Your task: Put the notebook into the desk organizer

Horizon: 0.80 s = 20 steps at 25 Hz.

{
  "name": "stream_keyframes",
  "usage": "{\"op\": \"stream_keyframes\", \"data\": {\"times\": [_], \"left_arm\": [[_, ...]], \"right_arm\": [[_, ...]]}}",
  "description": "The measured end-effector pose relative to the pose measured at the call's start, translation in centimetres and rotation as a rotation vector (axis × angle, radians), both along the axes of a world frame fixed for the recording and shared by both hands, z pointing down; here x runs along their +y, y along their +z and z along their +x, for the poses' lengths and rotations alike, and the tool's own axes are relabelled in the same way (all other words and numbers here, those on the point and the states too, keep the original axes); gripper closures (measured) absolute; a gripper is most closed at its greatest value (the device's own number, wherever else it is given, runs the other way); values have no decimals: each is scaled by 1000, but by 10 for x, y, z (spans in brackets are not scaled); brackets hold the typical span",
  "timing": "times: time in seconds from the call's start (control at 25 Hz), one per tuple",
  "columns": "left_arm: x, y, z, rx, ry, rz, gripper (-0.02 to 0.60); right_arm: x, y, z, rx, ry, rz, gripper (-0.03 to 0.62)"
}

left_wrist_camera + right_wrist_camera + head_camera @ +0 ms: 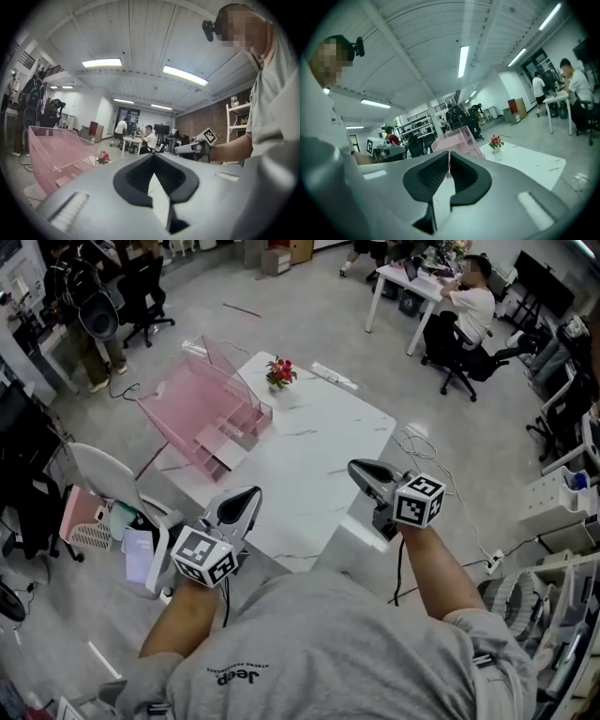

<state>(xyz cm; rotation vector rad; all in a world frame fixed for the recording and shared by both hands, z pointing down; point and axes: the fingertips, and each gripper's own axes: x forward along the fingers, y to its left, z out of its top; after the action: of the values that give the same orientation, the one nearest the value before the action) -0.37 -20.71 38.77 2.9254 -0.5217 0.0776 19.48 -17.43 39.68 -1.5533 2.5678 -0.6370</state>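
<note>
**Left gripper.** The left gripper [251, 495] is held above the near left corner of the surface [309, 456]. In the left gripper view its fingers [140, 176] meet at the tips. Only the white surface shows through the narrow gap behind them. Nothing is gripped.

**Right gripper.** The right gripper [356, 466] is held above the near right part of the surface, well apart from the left one. In the right gripper view its fingers [433, 176] are closed to a thin slit at the tips. Nothing is between them.

**Organizer.** The pink see-through organizer [202, 409] stands at the far left of the surface, and its left side reaches past the surface edge. It is well apart from both grippers. It appears low and left in the left gripper view [56, 150], and just above the fingertips in the right gripper view [461, 138].

**Notebook.** The notebook cannot be made out with certainty in any view. Whether it lies inside the organizer cannot be told.

**Other items.** A small pot of red flowers [279, 371] stands on the far side of the surface, just beside the organizer. A white chair [103, 474] stands on the floor to the left of the surface.
</note>
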Motion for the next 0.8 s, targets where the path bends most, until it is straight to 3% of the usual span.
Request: {"op": "stream_keyframes", "data": {"times": [0.16,0.4,0.6,0.8], "left_arm": [[8,-10,39,38,-48,-20,529],[22,-4,84,31,-62,-43,529],[34,-3,104,15,-36,-24,529],[40,0,103,-9,-13,-18,529]], "right_arm": [[32,-15,33,30,-15,54,591],[60,-16,68,149,-31,102,592],[61,-6,95,148,45,78,591],[57,-2,98,162,86,63,591]]}}
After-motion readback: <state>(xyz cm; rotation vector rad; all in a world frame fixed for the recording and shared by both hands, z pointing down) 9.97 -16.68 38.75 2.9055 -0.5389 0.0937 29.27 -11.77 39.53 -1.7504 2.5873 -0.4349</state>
